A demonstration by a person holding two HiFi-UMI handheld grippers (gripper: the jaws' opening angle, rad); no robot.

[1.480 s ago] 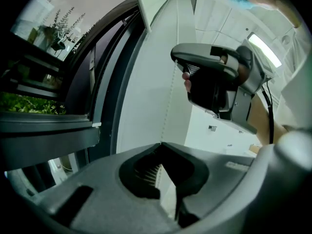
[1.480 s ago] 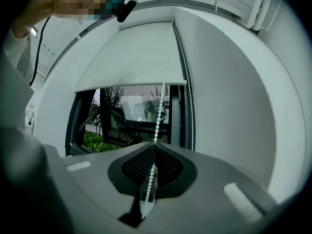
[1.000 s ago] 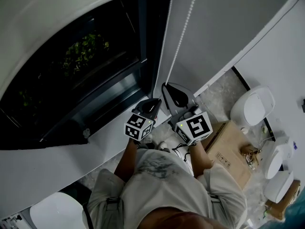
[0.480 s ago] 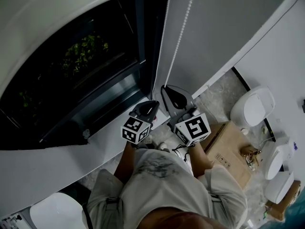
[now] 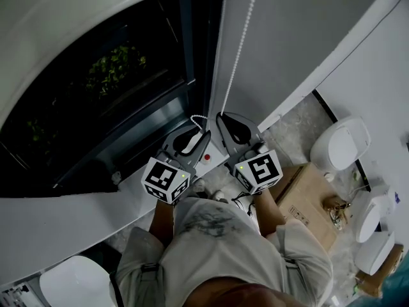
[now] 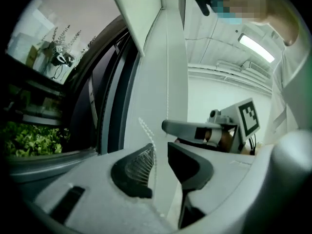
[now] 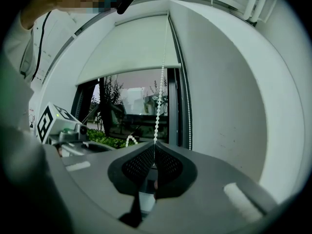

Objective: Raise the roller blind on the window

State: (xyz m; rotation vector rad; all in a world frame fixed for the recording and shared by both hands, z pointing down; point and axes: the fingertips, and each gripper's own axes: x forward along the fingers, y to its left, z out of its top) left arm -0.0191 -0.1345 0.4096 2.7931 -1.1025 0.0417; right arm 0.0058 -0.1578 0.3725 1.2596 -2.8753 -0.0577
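- The left claw (image 5: 193,135) has just been opening. It was clenched low by the sill in both earlier head views; it is now sitting higher, with its jaws standing apart.
- In the left gripper view the left claw (image 6: 161,152) is released. One strand of the chain (image 6: 155,164) is passing between its jaws, and no pad is pressing on it.
- A slack loop of chain (image 5: 197,118) is now hanging by the left claw's tips. It was not showing before.
- The right claw (image 5: 229,121) is staying where it was. In its own view the right claw (image 7: 154,160) is clenching the chain (image 7: 159,101), which is running taut up from the pinch.
- Judgement: one downward pull is finishing. The right claw is holding the gain while the left goes up for a fresh bite, so a hand-over-hand cycle is under way.
- The blind (image 7: 131,48) is covering the upper part of the window (image 7: 139,111), with its bottom bar about halfway down the glass. The task is only partly done.
- Materials: the chain is made of small, round, white beads on a thin cord and is looking smooth, so it is likely slippery.
- The pads (image 7: 139,165) are black and ribbed in a fine grid. The claw bodies are matt grey and rounded.
- The blind is looking like pale, flat fabric with a straight stiff hem.
- The frame (image 5: 195,50) is dark and hard-edged. The glass is showing greenery (image 5: 115,69) beyond it.
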